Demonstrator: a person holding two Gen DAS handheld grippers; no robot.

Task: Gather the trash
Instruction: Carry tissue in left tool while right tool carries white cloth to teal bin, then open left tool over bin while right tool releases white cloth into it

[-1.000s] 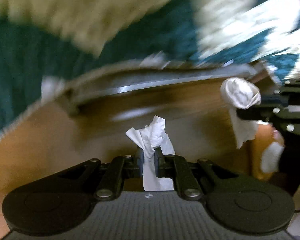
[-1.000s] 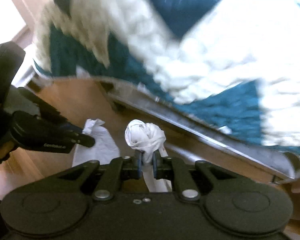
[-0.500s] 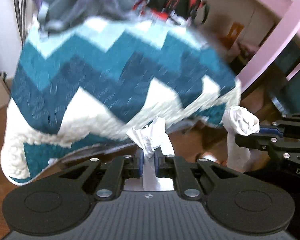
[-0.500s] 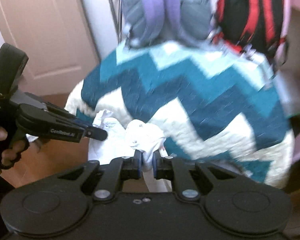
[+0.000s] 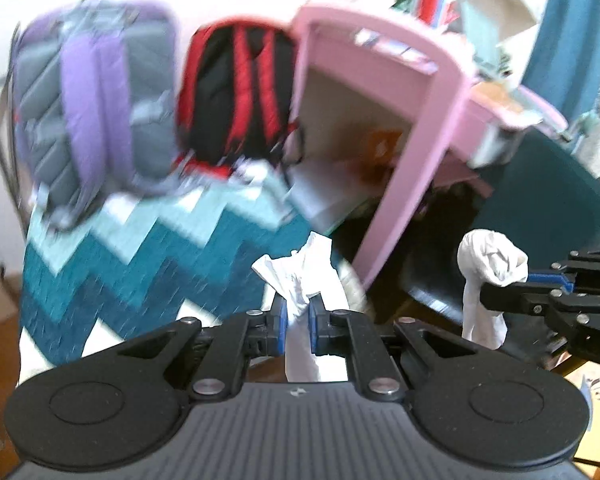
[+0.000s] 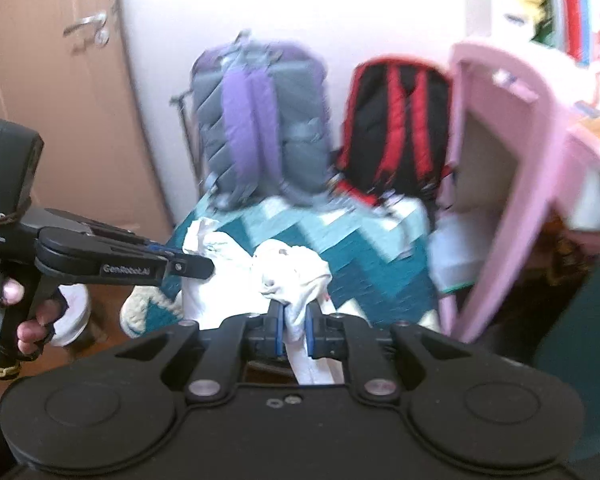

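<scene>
My left gripper is shut on a crumpled white tissue that sticks up between its blue pads and hangs below them. My right gripper is shut on a second balled white tissue. In the left wrist view the right gripper enters from the right with its tissue. In the right wrist view the left gripper enters from the left with its tissue. Both are held up in the air, side by side.
A teal and white zigzag blanket lies ahead. A purple-grey backpack and a black-red backpack hang behind it. A pink desk frame stands to the right, a dark teal chair beyond it. A door is left.
Both grippers have risen and tilted up from the wooden floor and blanket edge towards the backpacks and pink desk. Each still holds its tissue.
</scene>
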